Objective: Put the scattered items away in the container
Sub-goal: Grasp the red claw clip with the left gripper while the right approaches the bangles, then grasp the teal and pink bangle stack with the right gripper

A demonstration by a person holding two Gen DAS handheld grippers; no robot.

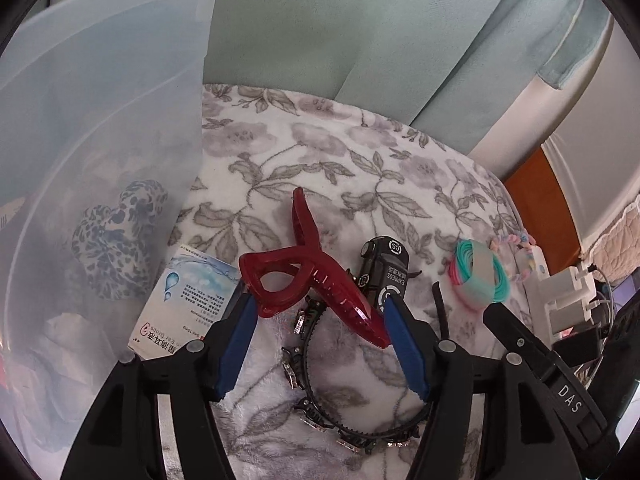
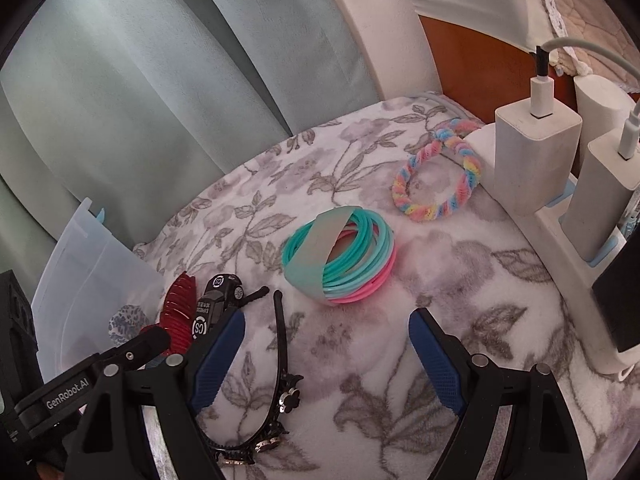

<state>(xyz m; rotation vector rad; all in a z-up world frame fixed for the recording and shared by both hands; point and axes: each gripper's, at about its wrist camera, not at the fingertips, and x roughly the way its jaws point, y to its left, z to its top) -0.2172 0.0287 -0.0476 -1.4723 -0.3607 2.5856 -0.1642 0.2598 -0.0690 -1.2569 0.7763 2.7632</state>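
L gripper (image 1: pixel 318 308) jaws apart, red claw clip (image 1: pixel 308 276) lying between tips on floral blanket (image 1: pixel 320 152); translucent bin (image 1: pixel 100 140) left of clip. R gripper (image 2: pixel 326 326) jaws apart, empty; band bundle (image 2: pixel 340 258) right of clip, beyond tips.

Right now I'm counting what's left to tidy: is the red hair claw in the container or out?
Out. The red hair claw lies on the floral blanket beside the translucent container, between the left gripper's open jaws.
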